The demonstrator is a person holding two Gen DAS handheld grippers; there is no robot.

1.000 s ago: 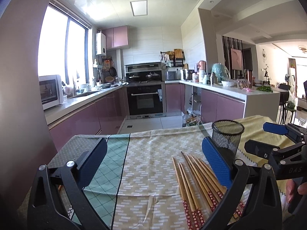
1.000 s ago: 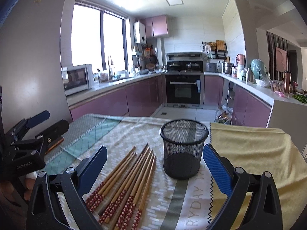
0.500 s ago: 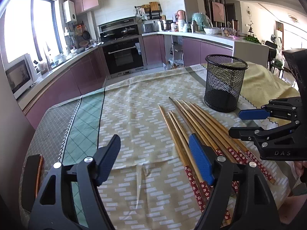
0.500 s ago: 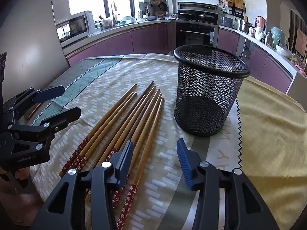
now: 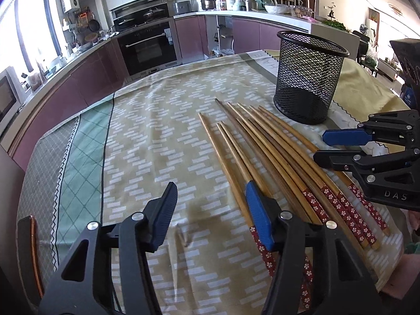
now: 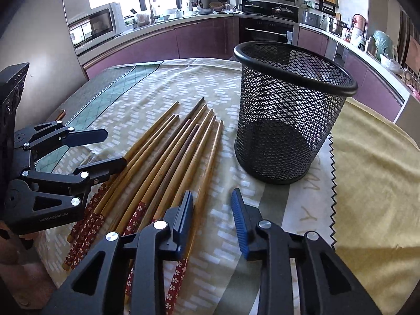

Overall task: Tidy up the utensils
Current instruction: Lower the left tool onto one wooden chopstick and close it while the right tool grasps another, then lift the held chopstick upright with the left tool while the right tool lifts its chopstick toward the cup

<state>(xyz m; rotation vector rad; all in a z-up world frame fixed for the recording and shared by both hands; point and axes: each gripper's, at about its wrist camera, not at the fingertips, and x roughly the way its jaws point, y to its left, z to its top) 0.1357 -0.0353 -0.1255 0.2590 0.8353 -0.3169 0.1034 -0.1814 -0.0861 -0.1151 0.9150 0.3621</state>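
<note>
Several wooden chopsticks (image 5: pixel 265 152) (image 6: pixel 168 155) with red flowered handles lie side by side on the patterned tablecloth. A black mesh cup (image 5: pixel 307 78) (image 6: pixel 288 113) stands upright and empty just beyond their tips. My left gripper (image 5: pixel 210 210) (image 6: pixel 114 148) hangs low at the left edge of the bundle. Its jaws are closing over bare cloth, and its right finger (image 5: pixel 258 215) overlaps the outermost chopstick. My right gripper (image 6: pixel 211 207) (image 5: pixel 321 147) is low at the bundle's right edge, jaws closing. The outermost chopstick runs just inside its left finger (image 6: pixel 183 220), with no pad pressing on it.
A yellow cloth (image 6: pixel 367 173) covers the table to the right of the cup. A dark flat object with a copper edge (image 5: pixel 26 249) lies near the table's left edge. Kitchen counters and an oven stand beyond the table's far edge.
Both grippers tipped downward and sank toward the chopsticks' handle ends. Both pairs of jaws narrowed from wide open. The chopsticks and cup have not moved.
</note>
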